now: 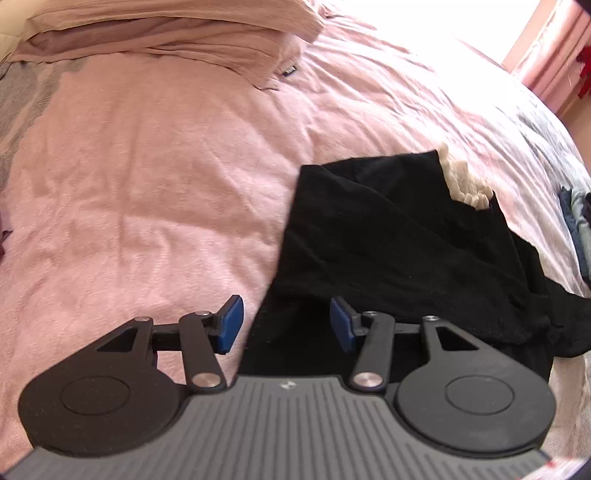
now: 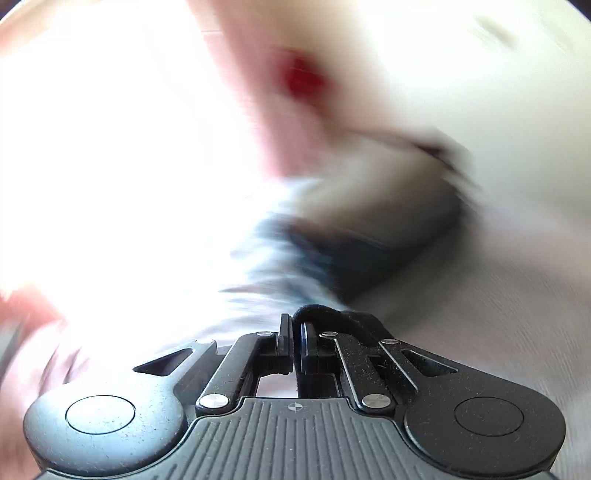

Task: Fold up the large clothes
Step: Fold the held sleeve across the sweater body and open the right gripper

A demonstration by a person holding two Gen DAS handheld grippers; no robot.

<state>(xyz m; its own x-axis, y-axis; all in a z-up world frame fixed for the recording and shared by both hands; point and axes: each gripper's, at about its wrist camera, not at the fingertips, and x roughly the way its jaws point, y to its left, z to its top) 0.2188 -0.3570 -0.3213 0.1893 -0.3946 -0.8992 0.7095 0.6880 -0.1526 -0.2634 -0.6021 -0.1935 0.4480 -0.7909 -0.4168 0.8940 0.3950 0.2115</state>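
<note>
Black garment (image 1: 388, 236) lies on the pink bed (image 1: 147, 184); right tongs (image 2: 295, 334) pinch its edge closed, left tongs (image 1: 286, 325) gape empty above it. Lifting should stay slow.

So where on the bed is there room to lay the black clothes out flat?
The widest bare patch of the pink bedspread lies between the folded pink pile at the top and the black garment. It is crowded on the far side of the garment, where darker clothes sit by the bed's edge.
</note>
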